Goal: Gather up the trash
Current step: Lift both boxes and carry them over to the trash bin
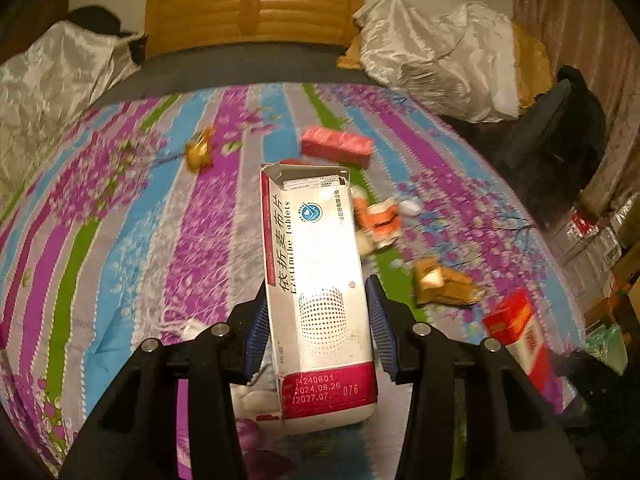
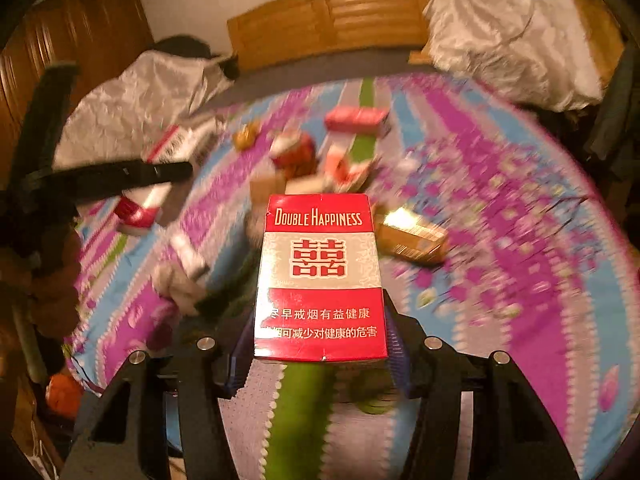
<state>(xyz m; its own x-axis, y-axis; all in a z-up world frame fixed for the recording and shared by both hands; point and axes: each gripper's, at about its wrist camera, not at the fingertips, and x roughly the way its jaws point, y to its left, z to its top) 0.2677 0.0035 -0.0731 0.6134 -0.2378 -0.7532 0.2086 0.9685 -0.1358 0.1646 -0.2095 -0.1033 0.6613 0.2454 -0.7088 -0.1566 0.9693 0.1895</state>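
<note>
My left gripper (image 1: 318,292) is shut on a white and magenta tablet box (image 1: 316,260) with its top flap torn open, held above the striped bedsheet (image 1: 120,220). In the right wrist view, my right gripper (image 2: 320,312) is shut on a red and white cigarette pack (image 2: 320,256), its blue pads pressing both sides. The same pack (image 1: 516,332) shows at the right of the left wrist view. On the sheet lie a pink box (image 1: 336,146), a crumpled orange and white pack (image 1: 380,220), a golden-brown box (image 1: 440,282) and a yellow wrapper (image 1: 198,148).
A wooden headboard (image 1: 252,12) stands at the far end of the bed. Silvery covers are heaped at the far right (image 1: 432,60) and far left (image 1: 52,76). Cartons (image 1: 600,240) are stacked beside the bed on the right. A white tissue (image 2: 176,284) lies near the bed's front.
</note>
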